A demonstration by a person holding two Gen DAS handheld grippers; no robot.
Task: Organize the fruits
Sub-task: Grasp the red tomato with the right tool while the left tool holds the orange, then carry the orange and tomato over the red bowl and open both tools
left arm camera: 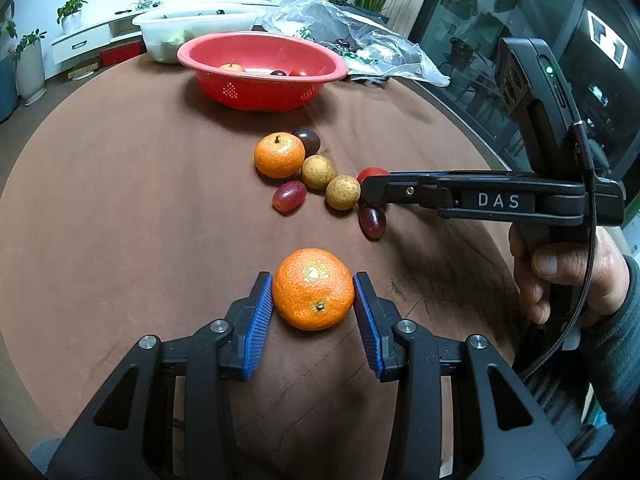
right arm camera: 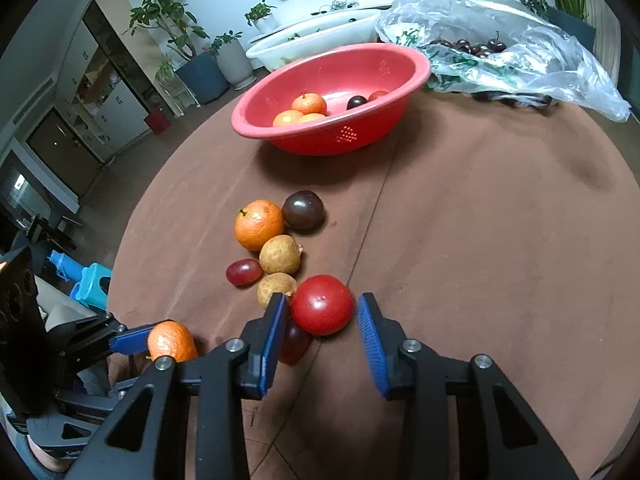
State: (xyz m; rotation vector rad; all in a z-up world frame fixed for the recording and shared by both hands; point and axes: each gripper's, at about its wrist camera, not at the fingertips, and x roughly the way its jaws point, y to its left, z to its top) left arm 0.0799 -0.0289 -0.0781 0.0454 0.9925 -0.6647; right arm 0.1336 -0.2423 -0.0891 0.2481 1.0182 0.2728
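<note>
My left gripper (left arm camera: 313, 298) is shut on a tangerine (left arm camera: 313, 289) low over the brown table; it also shows in the right wrist view (right arm camera: 172, 341). My right gripper (right arm camera: 323, 310) is open, its jaws on either side of a red tomato (right arm camera: 322, 304) without touching on the right. Loose fruit lies nearby: another tangerine (right arm camera: 259, 224), a dark plum (right arm camera: 303, 209), two longans (right arm camera: 279, 254), a red grape (right arm camera: 244, 272) and a dark grape (right arm camera: 294, 342). A red colander bowl (right arm camera: 384, 114) at the back holds tangerines and small fruits.
A white basin (right arm camera: 320, 38) stands behind the red bowl. A clear plastic bag (right arm camera: 520, 52) with cherries lies at the back right. The round table's edge (right arm camera: 132, 232) curves on the left, with furniture and plants beyond.
</note>
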